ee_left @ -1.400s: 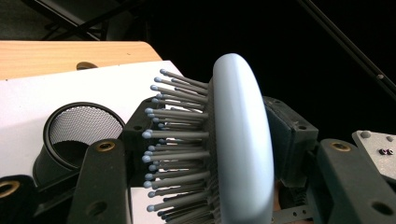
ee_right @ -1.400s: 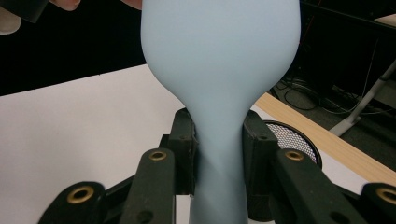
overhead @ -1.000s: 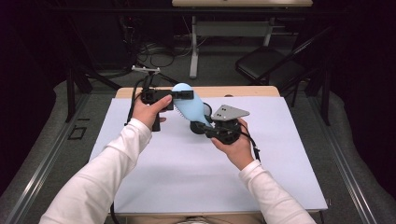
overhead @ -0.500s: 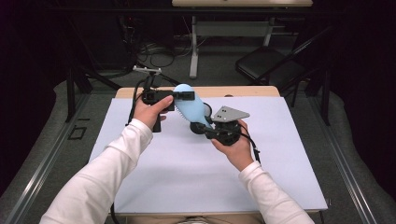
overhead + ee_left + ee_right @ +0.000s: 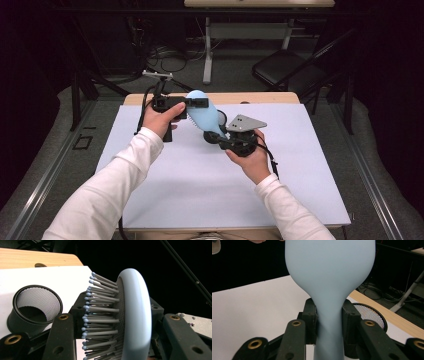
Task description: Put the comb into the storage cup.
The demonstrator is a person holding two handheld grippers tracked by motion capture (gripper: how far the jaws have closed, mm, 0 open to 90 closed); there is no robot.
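hairbrush point(image 5: 329, 272) handle between right gripper point(image 5: 329, 315) jaws

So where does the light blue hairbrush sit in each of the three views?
High view: the light blue hairbrush is above the table's far middle, between the two hands.
Left gripper view: its bristled head stands centre-right, edge-on.
Right gripper view: its smooth back and handle run up the centre.
Shared landmark: the black mesh cup beside it.
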